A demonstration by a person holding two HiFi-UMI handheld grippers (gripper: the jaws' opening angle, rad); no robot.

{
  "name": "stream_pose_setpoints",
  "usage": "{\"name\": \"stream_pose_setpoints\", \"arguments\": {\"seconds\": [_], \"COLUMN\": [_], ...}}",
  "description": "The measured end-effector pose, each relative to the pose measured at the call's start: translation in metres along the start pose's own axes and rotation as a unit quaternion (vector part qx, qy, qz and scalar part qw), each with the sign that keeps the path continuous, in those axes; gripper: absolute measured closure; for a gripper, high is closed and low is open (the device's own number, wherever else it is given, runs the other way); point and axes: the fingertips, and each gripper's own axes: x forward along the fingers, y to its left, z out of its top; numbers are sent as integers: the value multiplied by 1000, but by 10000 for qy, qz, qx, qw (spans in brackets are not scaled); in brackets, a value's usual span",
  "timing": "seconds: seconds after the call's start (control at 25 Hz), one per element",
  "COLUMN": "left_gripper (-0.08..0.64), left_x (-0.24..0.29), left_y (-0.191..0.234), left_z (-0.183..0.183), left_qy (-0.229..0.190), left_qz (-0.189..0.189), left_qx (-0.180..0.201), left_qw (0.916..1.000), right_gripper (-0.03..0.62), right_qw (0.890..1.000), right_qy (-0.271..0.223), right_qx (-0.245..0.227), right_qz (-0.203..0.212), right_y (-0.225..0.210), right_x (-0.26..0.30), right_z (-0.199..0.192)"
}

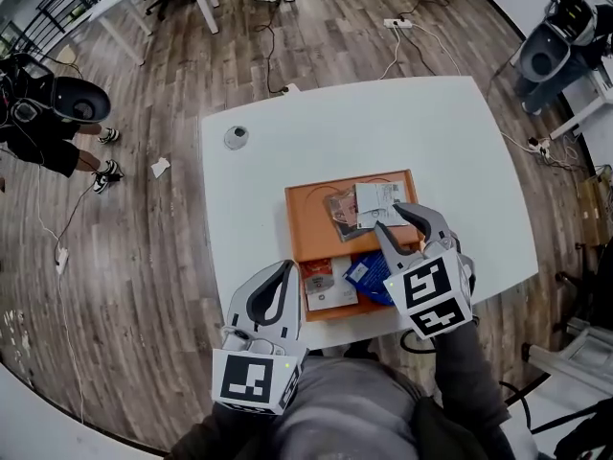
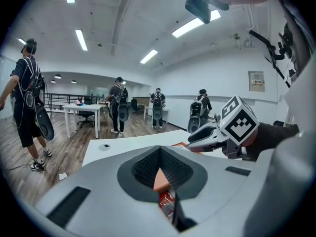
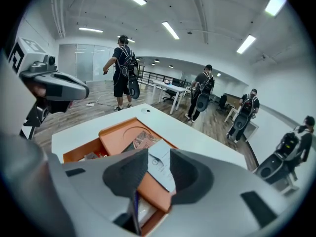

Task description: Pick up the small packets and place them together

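Packets lie in orange tray just beyond the right gripper.

Your left gripper, lower left of centre in the head view, has pale grey curved fingers lined with black ribbed pads. Behind them sits a white cube printed with black square markers. Your right gripper, at lower right, matches it, with its own marker cube. Your sleeve is dark grey, and a grey top fills the bottom edge.
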Motion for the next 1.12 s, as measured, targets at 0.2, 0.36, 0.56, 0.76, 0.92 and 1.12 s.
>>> {"name": "stream_pose_setpoints", "arguments": {"seconds": [0.2, 0.36, 0.56, 0.76, 0.92, 1.12], "left_gripper": [563, 563, 563, 563, 563, 563], "left_x": [-18, -28, -39, -44, -44, -35], "left_y": [-24, -46, -62, -51, -39, -22], "left_z": [-6, -17, -29, -27, -28, -32], "left_qy": [-8, -21, -1, -36, 53, 111], "left_qz": [-16, -54, -107, 6, 64, 70], "left_qx": [-24, -57, -132, -149, -219, -264], "left_qw": [10000, 10000, 9999, 9999, 9997, 9996], "right_gripper": [468, 468, 468, 468, 468, 422], "right_qw": [9999, 9992, 9952, 9904, 9872, 9806], "right_qy": [47, 182, 381, 500, 661, 1070], "right_qx": [-103, -220, -475, -660, -706, -719], "right_qz": [88, 284, 768, 1110, 1264, 1474], "right_y": [15, 31, 67, 95, 105, 115], "right_x": [-24, -39, -40, -30, -17, 6], "right_z": [-18, -45, -66, -65, -66, -80]}}
